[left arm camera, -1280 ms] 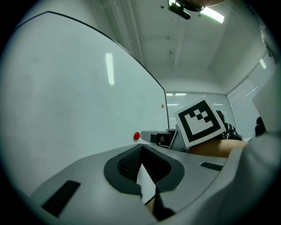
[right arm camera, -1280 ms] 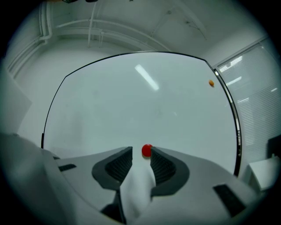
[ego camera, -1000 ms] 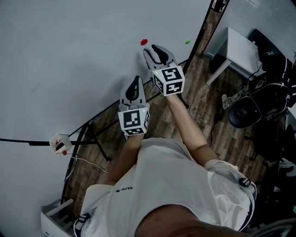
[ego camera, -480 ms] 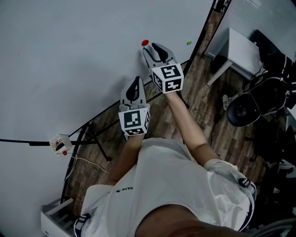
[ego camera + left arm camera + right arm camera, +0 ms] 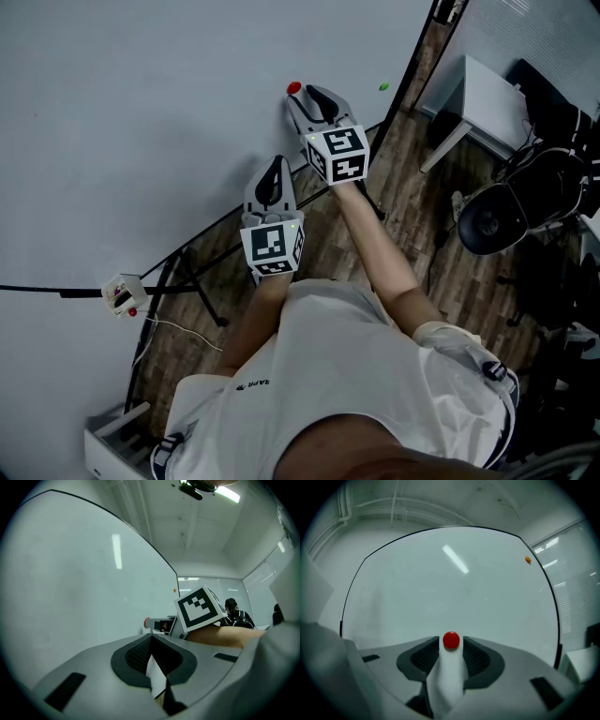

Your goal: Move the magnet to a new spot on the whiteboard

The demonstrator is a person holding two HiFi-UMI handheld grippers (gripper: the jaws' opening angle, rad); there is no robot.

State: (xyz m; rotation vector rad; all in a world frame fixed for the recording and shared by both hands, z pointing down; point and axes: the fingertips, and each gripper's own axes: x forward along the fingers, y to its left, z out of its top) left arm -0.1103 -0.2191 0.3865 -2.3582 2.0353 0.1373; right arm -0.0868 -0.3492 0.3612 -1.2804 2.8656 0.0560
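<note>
Since the jaws of the right gripper [image 5: 451,645] have just been opening, red magnet [image 5: 451,640] untouched between them at lower centre, it's best squeezed squarely. Nothing should be dragged, tbh.

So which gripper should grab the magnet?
Right. The right gripper is at the magnet; its jaws have just been opening, with it between them. The left gripper hangs apart from it, shut.

We see our left tool [image 5: 151,640], jaws together and empty, beside the whiteboard [image 5: 70,583]; beyond it is our right tool [image 5: 155,624], a red magnet [image 5: 146,622] at its tip.
</note>
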